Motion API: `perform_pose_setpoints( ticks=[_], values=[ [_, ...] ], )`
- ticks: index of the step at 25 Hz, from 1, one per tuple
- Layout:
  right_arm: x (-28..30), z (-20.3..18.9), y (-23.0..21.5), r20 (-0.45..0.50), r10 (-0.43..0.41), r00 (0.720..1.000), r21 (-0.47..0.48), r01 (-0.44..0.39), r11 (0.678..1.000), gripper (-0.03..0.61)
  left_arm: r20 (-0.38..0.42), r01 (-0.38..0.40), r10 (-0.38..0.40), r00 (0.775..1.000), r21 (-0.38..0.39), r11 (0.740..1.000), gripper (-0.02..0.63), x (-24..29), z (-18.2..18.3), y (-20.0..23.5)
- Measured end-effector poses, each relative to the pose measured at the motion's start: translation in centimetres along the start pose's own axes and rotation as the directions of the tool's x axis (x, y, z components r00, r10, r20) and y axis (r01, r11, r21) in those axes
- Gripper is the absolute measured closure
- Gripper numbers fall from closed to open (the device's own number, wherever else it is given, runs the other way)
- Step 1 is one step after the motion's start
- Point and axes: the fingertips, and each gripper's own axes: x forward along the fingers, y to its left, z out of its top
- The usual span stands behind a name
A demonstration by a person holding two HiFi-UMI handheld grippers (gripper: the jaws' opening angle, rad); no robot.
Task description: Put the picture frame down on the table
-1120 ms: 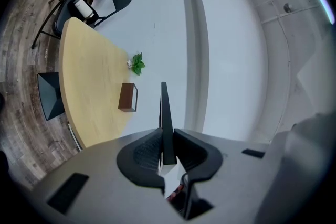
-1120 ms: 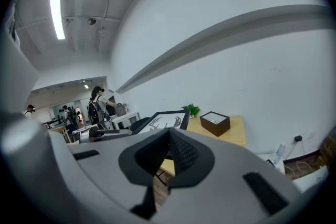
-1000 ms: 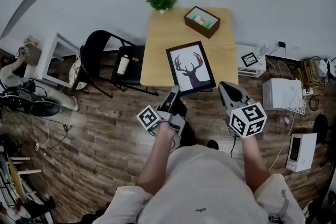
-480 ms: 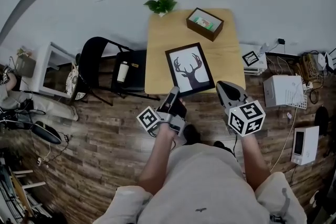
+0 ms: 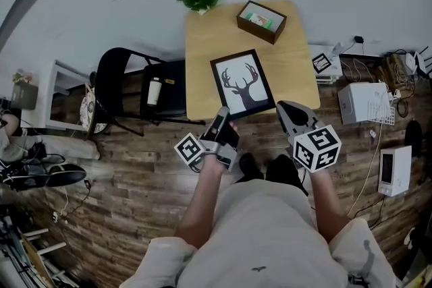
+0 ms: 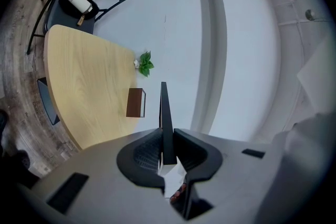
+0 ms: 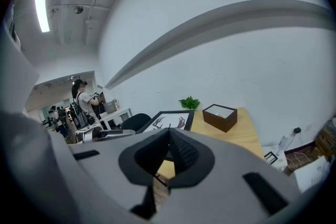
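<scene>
The picture frame (image 5: 241, 83), black-edged with a deer-antler print, hangs over the near part of the wooden table (image 5: 290, 57). My left gripper (image 5: 221, 119) is shut on its near left corner. In the left gripper view the frame (image 6: 164, 107) runs edge-on between the jaws of the left gripper (image 6: 167, 135), above the table (image 6: 84, 92). My right gripper (image 5: 287, 110) is just right of the frame's near edge, shut and holding nothing. The right gripper view shows its closed tips (image 7: 169, 132) with the frame (image 7: 170, 119) and table (image 7: 242, 134) beyond.
A brown open box (image 5: 261, 21) sits at the table's far right and a small potted plant (image 5: 200, 0) at its far left corner. A black chair (image 5: 128, 88) carrying a bottle (image 5: 154, 91) stands left of the table. White boxes (image 5: 363, 103) and cables lie on the floor at right.
The person has stepped closer to the table and the frame has been carried a little farther over the tabletop. Both grippers keep their states.
</scene>
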Motion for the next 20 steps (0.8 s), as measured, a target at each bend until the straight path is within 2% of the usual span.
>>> perform_pose_setpoints(
  ticks=[11,20],
  values=[
    [1.3,-0.7,-1.4,-0.028,-0.015,0.999,0.034,0.016,0.999,0.580,-0.001,-0.042,0.042,0.999,-0.023,0.999,0.548,0.7,0.6,2.1],
    [2.4,-0.2,-1.6,-0.017,0.039,0.999,0.016,-0.039,0.999,0.580,0.030,-0.029,0.030,0.999,-0.019,0.999,0.548,0.9,0.6,1.9]
  ],
)
